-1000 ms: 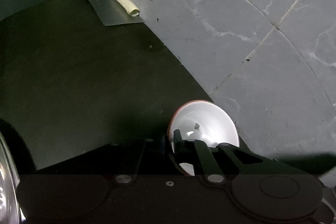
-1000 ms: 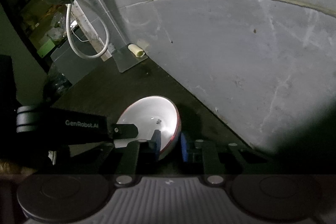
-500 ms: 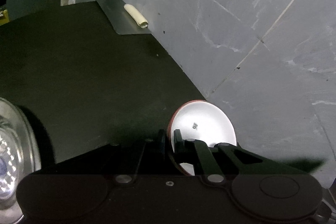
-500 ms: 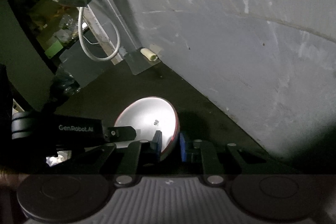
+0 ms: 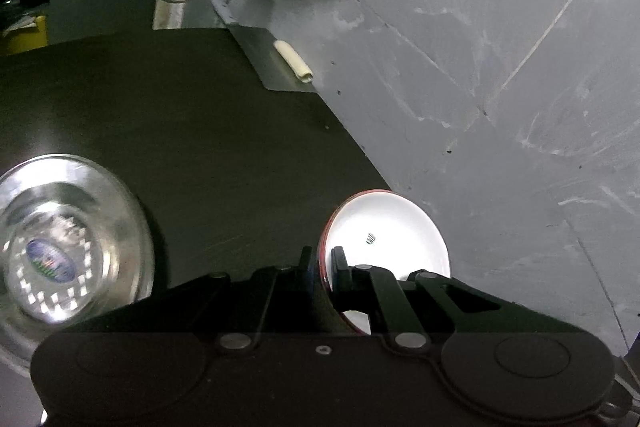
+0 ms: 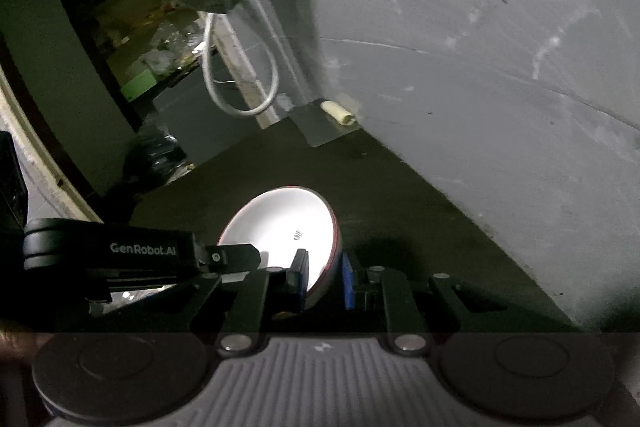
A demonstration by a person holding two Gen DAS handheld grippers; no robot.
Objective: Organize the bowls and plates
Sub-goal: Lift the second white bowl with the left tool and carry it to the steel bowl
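1 white bowl (image 5: 386,231) with a red rim, nothing inside, my left gripper (image 5: 322,261) and right gripper (image 6: 323,277) both clamped on its rim, shiny glass bowl (image 5: 66,243) nearby.

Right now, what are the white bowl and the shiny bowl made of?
The white bowl looks like glazed ceramic or hard plastic: smooth, glossy, with a red outside. The shiny bowl looks like clear glass, since light sparkles through it and a sticker shows at the bottom, though it is blurred.
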